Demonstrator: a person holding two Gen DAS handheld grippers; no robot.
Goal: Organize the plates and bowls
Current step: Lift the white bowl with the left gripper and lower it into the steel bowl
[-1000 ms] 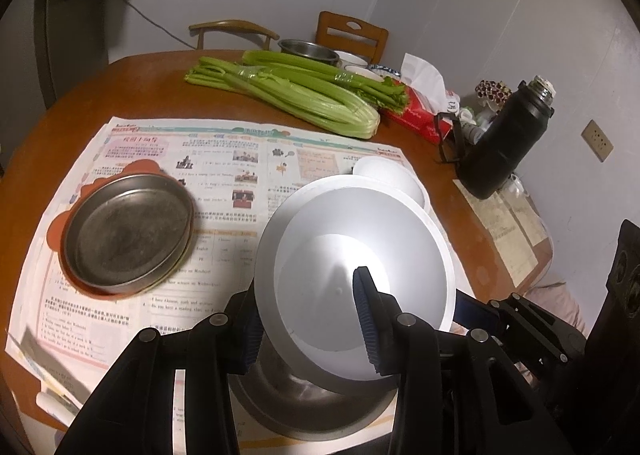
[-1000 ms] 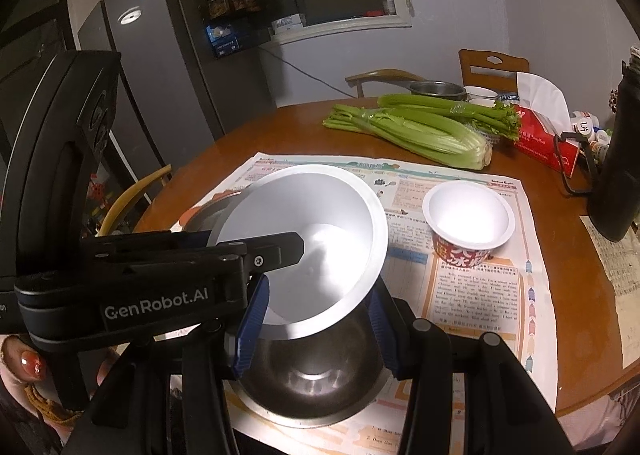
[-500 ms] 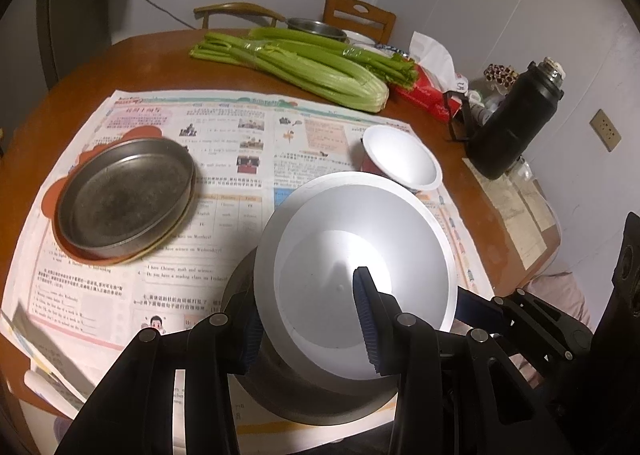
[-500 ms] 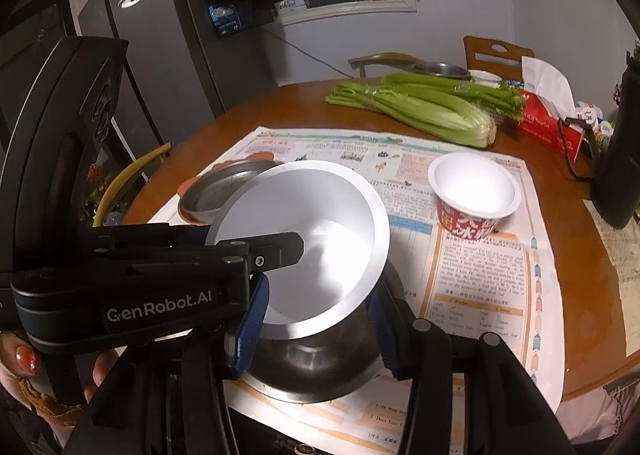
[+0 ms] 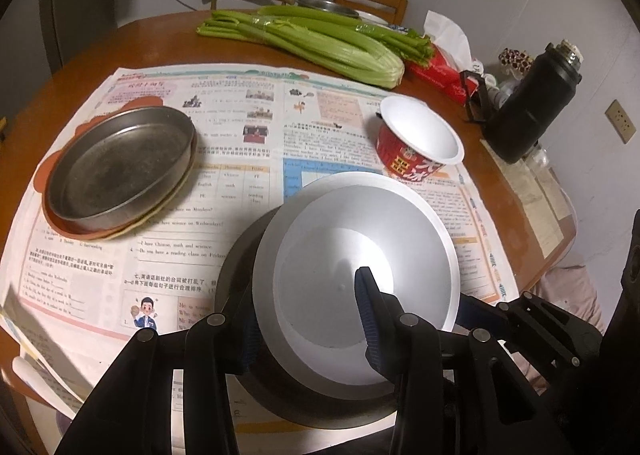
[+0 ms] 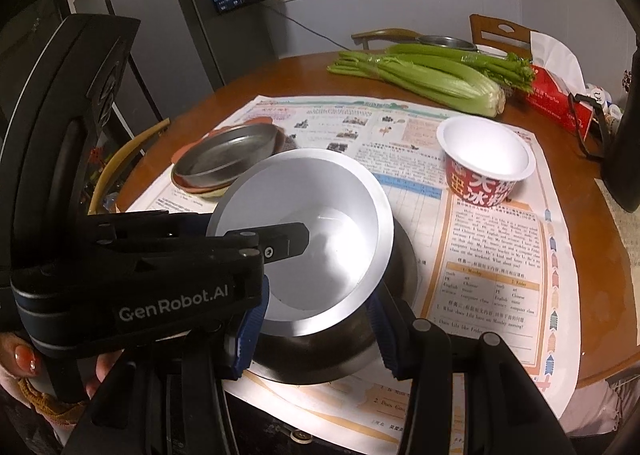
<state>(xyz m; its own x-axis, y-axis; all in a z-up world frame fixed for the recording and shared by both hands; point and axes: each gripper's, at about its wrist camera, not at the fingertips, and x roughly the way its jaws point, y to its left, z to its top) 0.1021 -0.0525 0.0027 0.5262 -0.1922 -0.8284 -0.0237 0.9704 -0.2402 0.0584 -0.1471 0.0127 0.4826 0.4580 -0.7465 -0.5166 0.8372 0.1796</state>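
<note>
1. Jaws first: the left gripper (image 5: 308,319) is pinching the near rim of the white bowl (image 5: 360,255), one blue pad inside the bowl, the other outside against the wall. The right gripper (image 6: 316,323) has its jaws spread wide either side of the steel bowl (image 6: 320,351), and I don't see them squeezing anything
2. The white bowl sits tilted in the steel bowl, straight ahead of both grippers, near the front edge of the newspaper (image 5: 240,159)
3. What the next move turns on, I reckon: the bowl leans up on its far-right side, so it isn't nested flat yet. The left hand is the one on it, so it needs to level it and let it drop in
4. Room: the red noodle cup (image 5: 416,143) is near, ahead to the right; the metal pan (image 5: 120,163) on its orange plate is well apart on the left. Table edge is close behind, so best not to drag backward
</note>
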